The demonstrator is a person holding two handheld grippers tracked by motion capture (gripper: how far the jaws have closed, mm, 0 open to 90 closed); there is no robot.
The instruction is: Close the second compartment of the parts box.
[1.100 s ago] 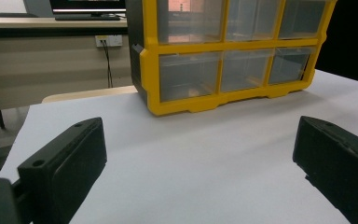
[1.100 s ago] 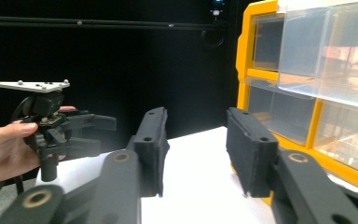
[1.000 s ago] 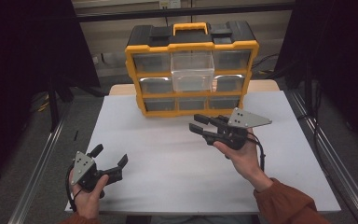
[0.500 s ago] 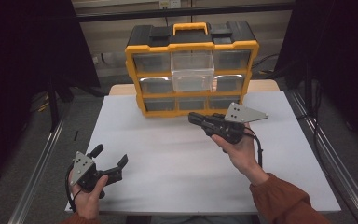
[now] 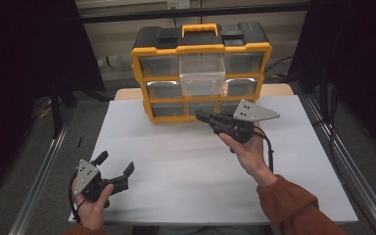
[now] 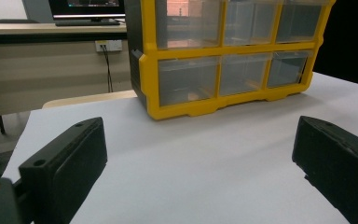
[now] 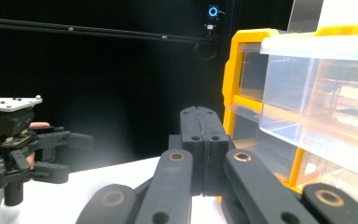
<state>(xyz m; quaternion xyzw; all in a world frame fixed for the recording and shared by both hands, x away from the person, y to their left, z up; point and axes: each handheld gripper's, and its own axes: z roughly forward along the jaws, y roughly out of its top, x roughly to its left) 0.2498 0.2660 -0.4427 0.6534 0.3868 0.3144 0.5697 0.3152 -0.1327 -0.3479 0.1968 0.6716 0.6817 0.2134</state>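
High view has the right gripper (image 5: 201, 116) pinched shut on nothing, just in front of the yellow organizer (image 5: 201, 49) at the table's (image 5: 186, 166) far edge. The clear middle drawer (image 5: 201, 73) sticks out just above and beyond it. The left gripper (image 5: 115, 169) sits well back, jaws spread wide and empty.

Item count: one yellow and black drawer cabinet (image 5: 201, 73) on one desk (image 5: 186, 171). The cabinet front carries nine clear drawers, arranged three rows by three. One drawer (image 5: 201, 73), middle of the upper rows, stands pulled out. Two grippers: left gripper (image 5: 112, 169), right gripper (image 5: 203, 116).
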